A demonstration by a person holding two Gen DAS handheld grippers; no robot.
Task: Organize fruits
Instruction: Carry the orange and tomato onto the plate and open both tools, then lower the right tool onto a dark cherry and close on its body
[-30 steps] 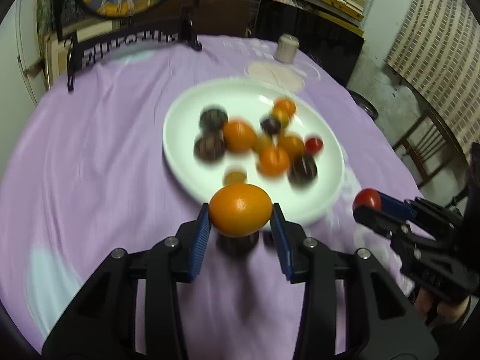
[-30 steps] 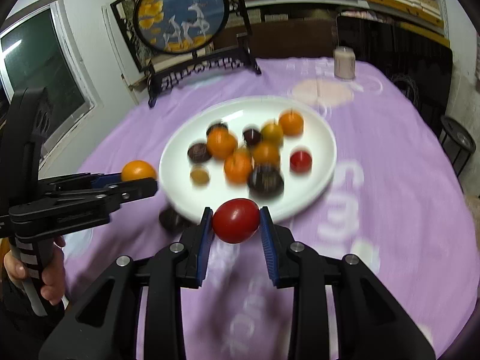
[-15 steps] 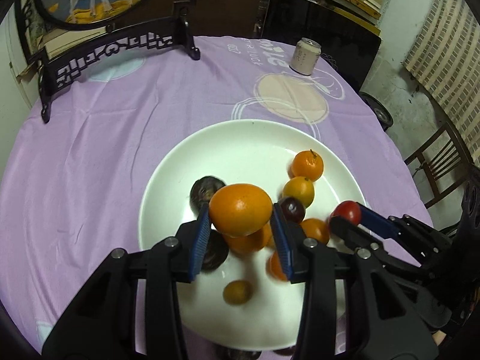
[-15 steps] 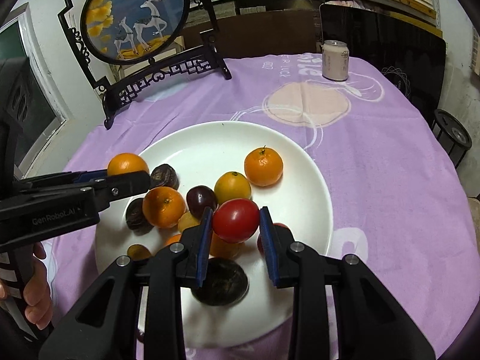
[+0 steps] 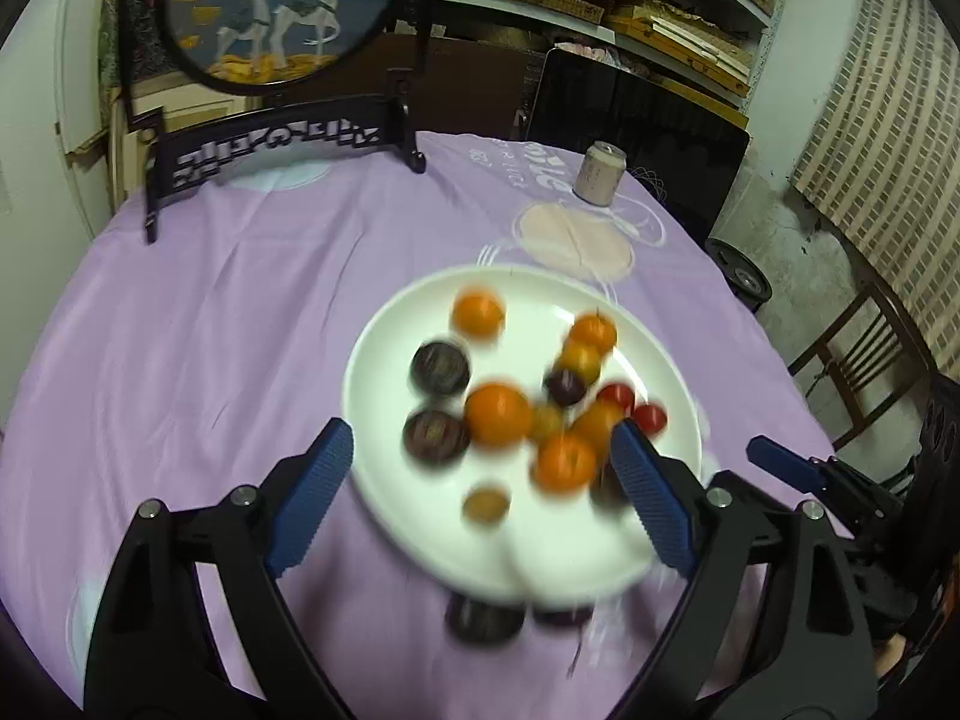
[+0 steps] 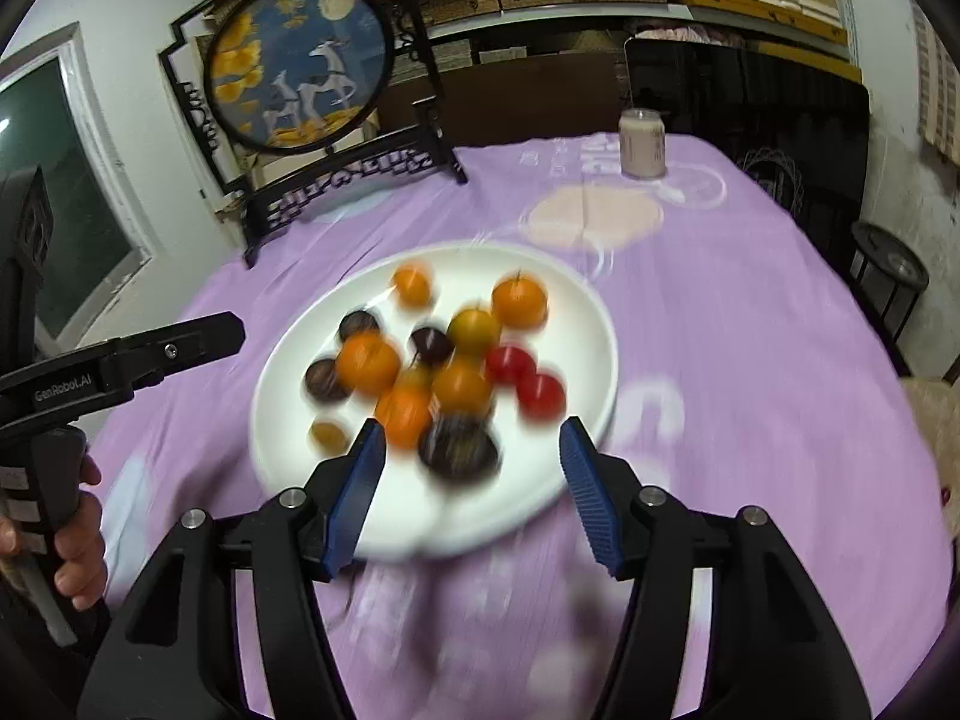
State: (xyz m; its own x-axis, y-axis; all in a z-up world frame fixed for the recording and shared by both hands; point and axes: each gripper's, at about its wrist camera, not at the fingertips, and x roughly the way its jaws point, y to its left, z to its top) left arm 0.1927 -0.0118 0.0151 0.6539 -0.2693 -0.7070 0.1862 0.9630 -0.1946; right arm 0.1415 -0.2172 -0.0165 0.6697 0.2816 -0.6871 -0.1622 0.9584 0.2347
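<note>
Both jaws opening, nothing between them now — left gripper (image 5: 480,480) and right gripper (image 6: 471,480) are leaving orange (image 5: 477,313) at 12 o'clock and tomato (image 6: 542,396) at 3 o'clock on plate (image 5: 372,348) — two fewer fruits to gather.

Dim indoor light, motion-blurred fruit (image 5: 498,414), fisheye bending and dark corners.

I see blurred fruits piled on the round white ceramic plate (image 6: 576,312): orange mandarins (image 6: 519,302), two red tomatoes (image 6: 541,396), dark purple passion fruits (image 6: 459,447). One more dark fruit (image 5: 485,618) lies off-plate on the cloth.
</note>
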